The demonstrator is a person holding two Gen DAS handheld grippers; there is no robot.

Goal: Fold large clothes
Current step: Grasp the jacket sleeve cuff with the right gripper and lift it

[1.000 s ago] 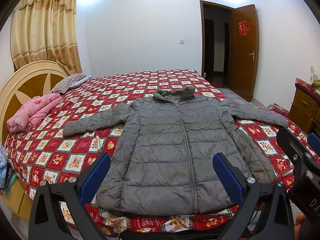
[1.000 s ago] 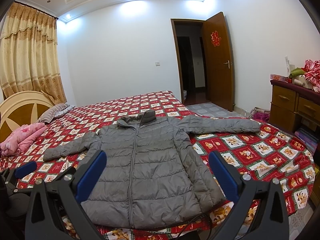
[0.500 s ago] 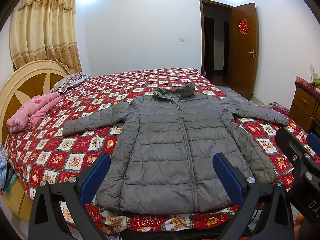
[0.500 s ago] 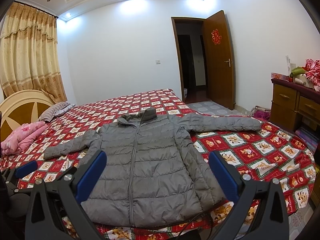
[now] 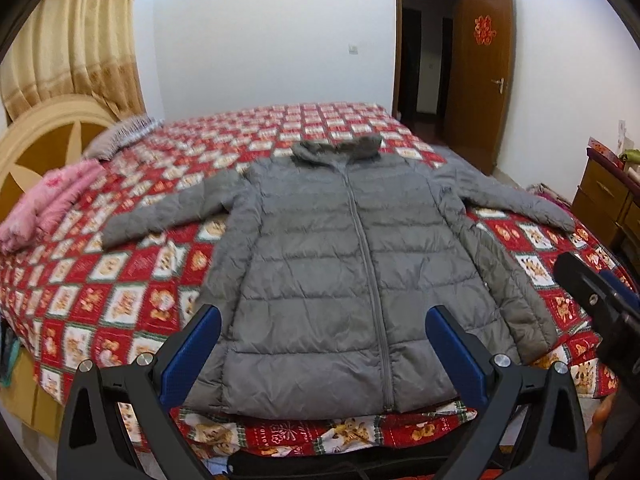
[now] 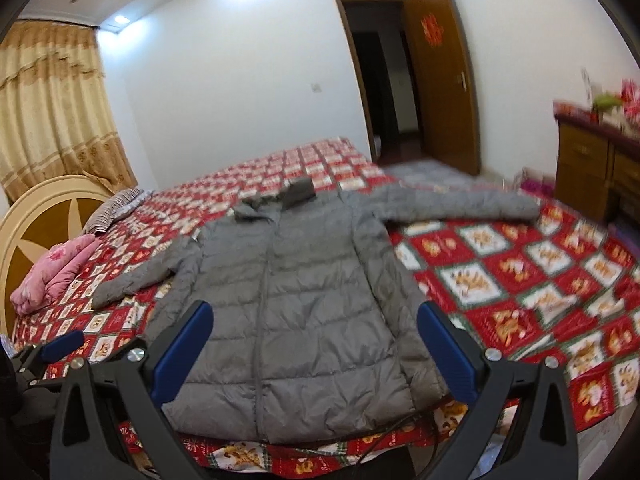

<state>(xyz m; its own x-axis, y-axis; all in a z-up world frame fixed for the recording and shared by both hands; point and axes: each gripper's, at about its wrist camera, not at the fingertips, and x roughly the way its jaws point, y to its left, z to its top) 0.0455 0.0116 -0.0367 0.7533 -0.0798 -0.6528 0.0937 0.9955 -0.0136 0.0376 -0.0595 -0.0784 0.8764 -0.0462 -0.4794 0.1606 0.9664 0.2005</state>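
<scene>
A grey puffer jacket (image 5: pixel 340 264) lies flat and zipped on the bed, collar far, hem at the near edge, both sleeves spread out. It also shows in the right wrist view (image 6: pixel 292 304). My left gripper (image 5: pixel 322 354) is open and empty, above the hem at the bed's near edge. My right gripper (image 6: pixel 312 350) is open and empty, also above the hem, a little right of the left one. The right gripper's body shows at the right edge of the left wrist view (image 5: pixel 600 312).
The bed has a red patterned cover (image 5: pixel 120 280) and a cream headboard (image 5: pixel 36 140) at left. Pink folded bedding (image 5: pixel 48 204) and a striped pillow (image 5: pixel 120 136) lie near it. A wooden dresser (image 6: pixel 600 164) stands at right, an open door (image 5: pixel 480 80) behind.
Both grippers have moved forward and tilted down toward the jacket; the right wrist view has also swung a little, with motion blur. Both stay open.
</scene>
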